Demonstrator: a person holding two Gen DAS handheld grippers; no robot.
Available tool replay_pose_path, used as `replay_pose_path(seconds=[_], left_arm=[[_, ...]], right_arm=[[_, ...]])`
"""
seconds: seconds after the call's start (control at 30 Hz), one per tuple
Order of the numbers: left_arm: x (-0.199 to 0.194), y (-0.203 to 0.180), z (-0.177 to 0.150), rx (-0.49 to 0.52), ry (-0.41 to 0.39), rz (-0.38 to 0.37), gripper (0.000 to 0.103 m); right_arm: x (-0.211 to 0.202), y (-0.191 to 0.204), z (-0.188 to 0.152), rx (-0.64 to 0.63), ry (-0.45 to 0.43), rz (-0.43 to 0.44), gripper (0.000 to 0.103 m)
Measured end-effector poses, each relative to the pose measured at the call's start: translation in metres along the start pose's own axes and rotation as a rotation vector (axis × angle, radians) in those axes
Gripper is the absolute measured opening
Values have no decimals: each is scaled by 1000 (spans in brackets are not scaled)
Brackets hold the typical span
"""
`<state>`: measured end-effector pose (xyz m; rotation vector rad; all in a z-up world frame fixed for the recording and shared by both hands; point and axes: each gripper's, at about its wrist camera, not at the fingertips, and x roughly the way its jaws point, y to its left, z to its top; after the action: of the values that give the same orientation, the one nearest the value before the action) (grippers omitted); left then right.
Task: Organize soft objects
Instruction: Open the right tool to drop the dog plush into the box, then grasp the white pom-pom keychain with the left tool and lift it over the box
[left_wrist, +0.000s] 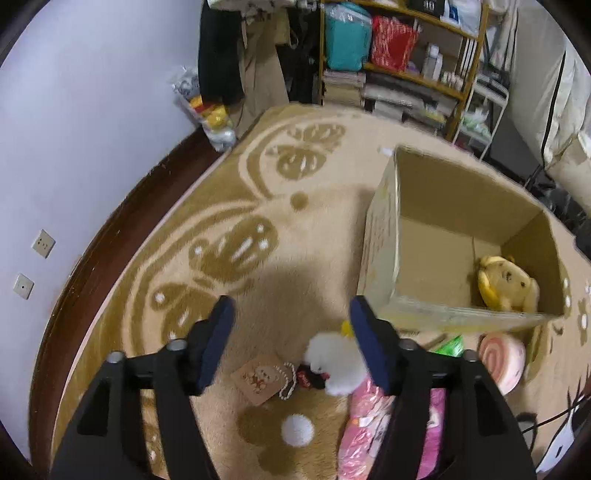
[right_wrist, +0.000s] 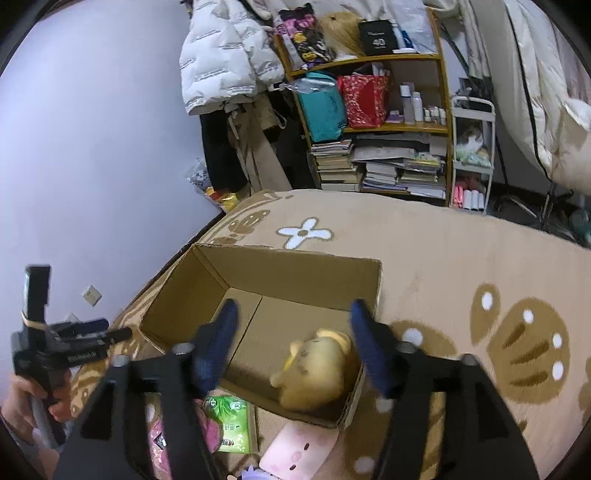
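An open cardboard box (left_wrist: 384, 236) stands on the carpet with a yellow plush toy (left_wrist: 504, 284) inside, also seen in the right wrist view (right_wrist: 314, 373). My left gripper (left_wrist: 291, 314) is open and empty above a white fluffy plush (left_wrist: 332, 362), a white pom-pom ball (left_wrist: 297, 430), a pink wrapped plush (left_wrist: 365, 424) and a pink roll-cake plush (left_wrist: 502, 360). My right gripper (right_wrist: 291, 321) is open and empty over the box (right_wrist: 280, 269). In front of the box lie a green packet (right_wrist: 231, 417) and a pink square plush (right_wrist: 295, 450).
A beige patterned carpet (left_wrist: 229, 206) covers the floor beside a white wall with sockets (left_wrist: 42, 243). A wooden shelf (right_wrist: 373, 125) with books and bags stands behind. A plastic bag of toys (left_wrist: 210, 110) sits in the corner. The left gripper tool shows at left in the right wrist view (right_wrist: 55, 347).
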<state>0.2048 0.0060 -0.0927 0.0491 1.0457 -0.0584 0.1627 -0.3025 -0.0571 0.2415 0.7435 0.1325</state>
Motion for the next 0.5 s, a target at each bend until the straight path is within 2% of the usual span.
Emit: replay_pose_path(seconds=[0.03,0.13,0.27,0.5], left_arm=[[5,-1,-2,2,14,9,86],[14,-4,-9,10,37,15,89],[29,-11,-16,29,84,5,94],[66,-18,-26,31,188,0,94]], right_arm=[[-2,-1,-1,6,-3,-3,81],[-7,-2,-3,16,-7,-8,92],[-11,-2,-6,24,9,-4,93],[-10,3,-14,4,41,-17,93]])
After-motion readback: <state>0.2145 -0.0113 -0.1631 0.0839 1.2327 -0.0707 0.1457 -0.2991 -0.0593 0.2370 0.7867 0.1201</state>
